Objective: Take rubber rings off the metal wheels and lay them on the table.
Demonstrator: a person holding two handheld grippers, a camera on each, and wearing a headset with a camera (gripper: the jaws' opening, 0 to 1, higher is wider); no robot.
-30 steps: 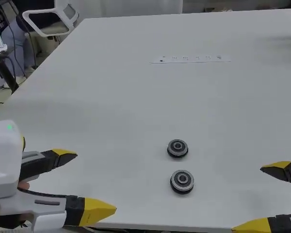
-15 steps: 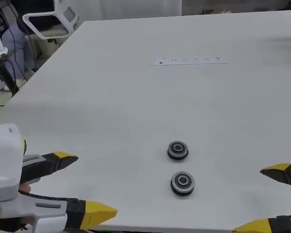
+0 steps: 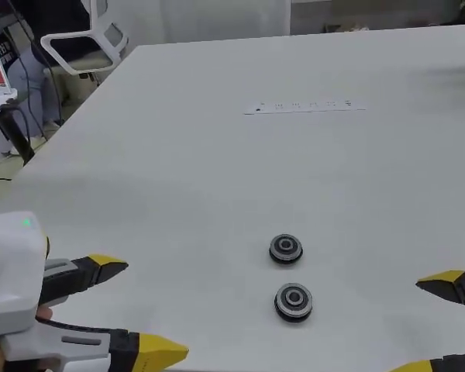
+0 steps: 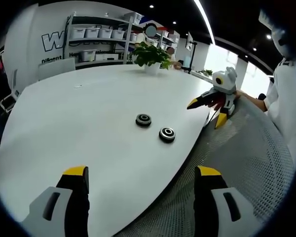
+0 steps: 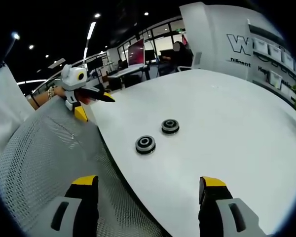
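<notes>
Two metal wheels with black rubber rings lie flat near the table's front edge: a farther wheel [image 3: 285, 249] [image 4: 143, 120] [image 5: 170, 126] and a nearer wheel [image 3: 294, 301] [image 4: 166, 134] [image 5: 145, 144]. My left gripper [image 3: 143, 308] [image 4: 142, 175] is open at the lower left, well to the left of both wheels. My right gripper [image 3: 442, 324] [image 5: 146, 185] is open at the lower right, well to the right of them. Neither holds anything. Each gripper appears in the other's view: the right gripper [image 4: 207, 111] and the left gripper [image 5: 96, 104].
The white table [image 3: 217, 155] stretches wide beyond the wheels. A strip of power sockets [image 3: 304, 106] is set in its middle. A white chair [image 3: 77, 39] stands at the far left corner. A potted plant [image 4: 150, 57] stands at the table's end.
The head camera has tilted, shifting the whole picture slightly downward. Wheels and grippers hold the same places relative to each other.
</notes>
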